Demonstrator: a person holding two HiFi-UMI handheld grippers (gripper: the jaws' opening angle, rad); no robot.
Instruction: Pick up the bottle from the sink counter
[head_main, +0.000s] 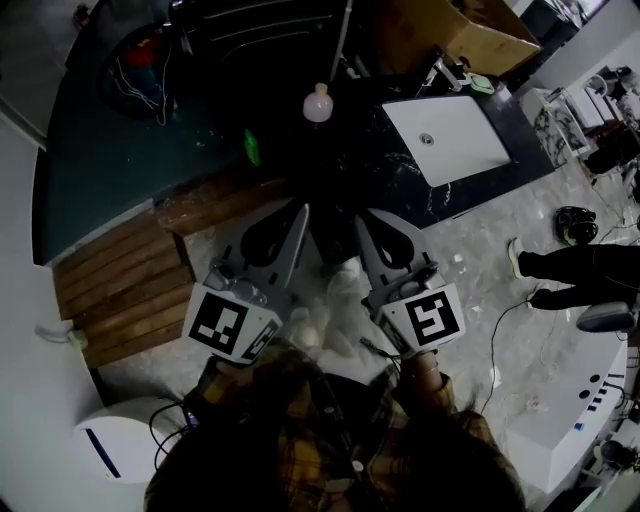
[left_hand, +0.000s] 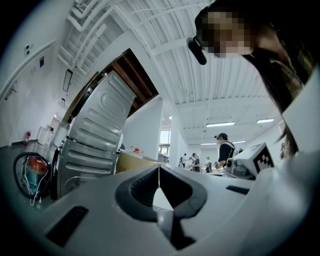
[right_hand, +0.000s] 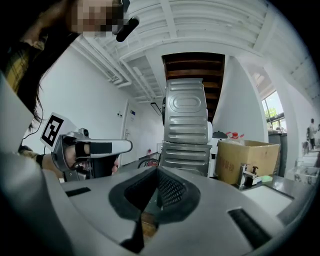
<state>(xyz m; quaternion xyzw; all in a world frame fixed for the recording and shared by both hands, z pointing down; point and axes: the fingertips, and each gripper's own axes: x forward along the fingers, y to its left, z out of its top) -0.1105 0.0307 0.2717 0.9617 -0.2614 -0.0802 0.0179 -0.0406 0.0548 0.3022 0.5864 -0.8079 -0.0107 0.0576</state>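
A small pale pink bottle (head_main: 318, 103) stands on the dark counter (head_main: 370, 170), left of the white sink (head_main: 447, 138). Both grippers are held low and close to the body, well short of the bottle, and point toward it. The left gripper (head_main: 300, 208) has its jaws together with nothing between them, as its own view (left_hand: 159, 167) also shows. The right gripper (head_main: 362, 215) is likewise shut and empty (right_hand: 156, 170). Neither gripper view shows the bottle.
A green object (head_main: 252, 147) lies on the counter left of the bottle. A cardboard box (head_main: 470, 35) and a faucet (right_hand: 246, 176) stand behind the sink. Wooden slats (head_main: 120, 290) lie at the left. Another person's legs (head_main: 570, 265) are at the right.
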